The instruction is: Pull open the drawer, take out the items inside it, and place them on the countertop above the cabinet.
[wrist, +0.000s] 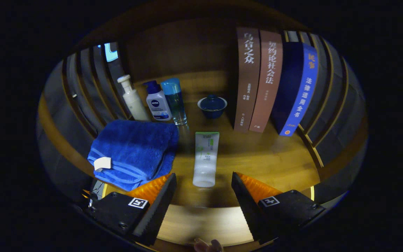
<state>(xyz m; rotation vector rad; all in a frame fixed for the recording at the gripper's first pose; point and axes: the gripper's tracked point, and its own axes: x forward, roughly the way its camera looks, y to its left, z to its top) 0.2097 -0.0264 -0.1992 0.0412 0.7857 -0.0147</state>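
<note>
A white tube with a green end (205, 159) lies flat on the wooden countertop (275, 161), its near end level with my fingertips and untouched by either finger. My gripper (203, 175) is open wide, with a gap on each side of the tube. A folded blue towel (135, 152) rests on the countertop just ahead of my left finger, its near corner over the finger's top.
At the back left stand a white pump bottle (133, 99), a white and blue pump bottle (157, 103) and a clear blue bottle (175, 101). A blue lidded bowl (212, 106) sits mid-back. Three books (268, 80) stand upright at the right. Slatted walls close both sides.
</note>
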